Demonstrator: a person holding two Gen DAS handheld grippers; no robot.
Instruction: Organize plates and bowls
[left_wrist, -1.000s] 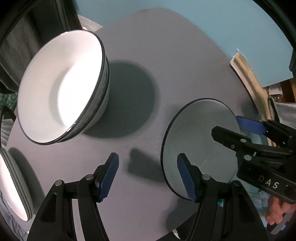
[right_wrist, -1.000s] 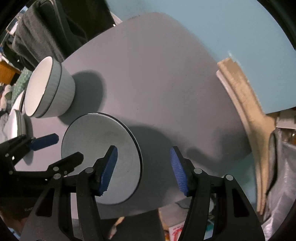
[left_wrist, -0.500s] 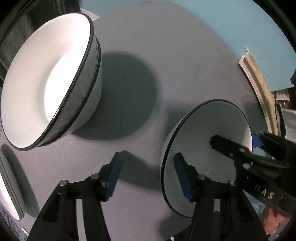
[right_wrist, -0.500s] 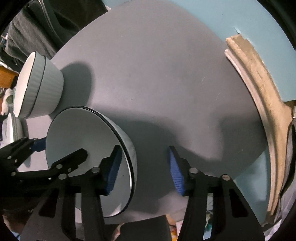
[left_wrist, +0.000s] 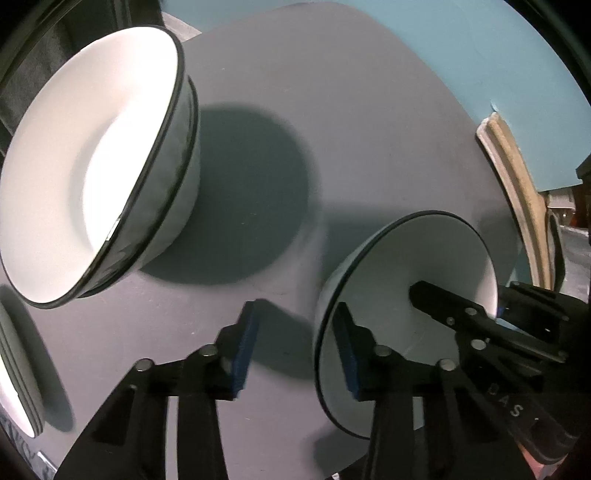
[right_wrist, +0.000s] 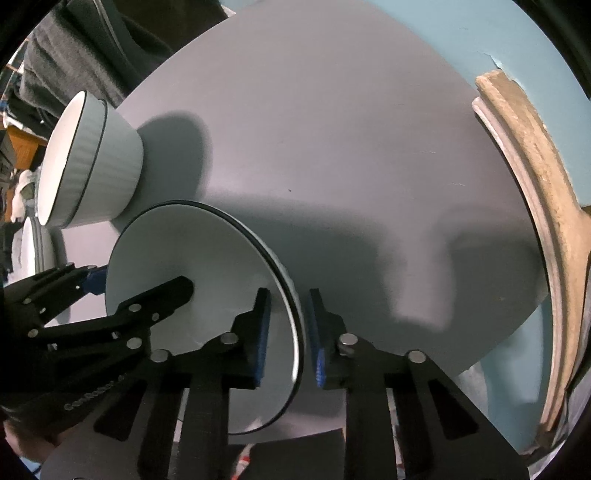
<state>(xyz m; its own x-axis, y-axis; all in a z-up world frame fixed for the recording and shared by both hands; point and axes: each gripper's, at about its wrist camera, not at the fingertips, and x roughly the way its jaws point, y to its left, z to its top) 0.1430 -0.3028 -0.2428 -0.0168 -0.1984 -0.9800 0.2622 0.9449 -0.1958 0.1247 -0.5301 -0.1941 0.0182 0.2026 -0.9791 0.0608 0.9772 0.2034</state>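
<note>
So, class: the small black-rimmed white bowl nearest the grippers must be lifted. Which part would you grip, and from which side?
Pinch the small bowl at its rim wall, one finger inside, one outside, coming down from above. It sits upright on the table, mouth open upward, and looks too wide to span, so the thin wall is likely the best hold.

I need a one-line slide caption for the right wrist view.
Right gripper straddles the near bowl's rim, left gripper at its far side; stacked bowls behind.
</note>
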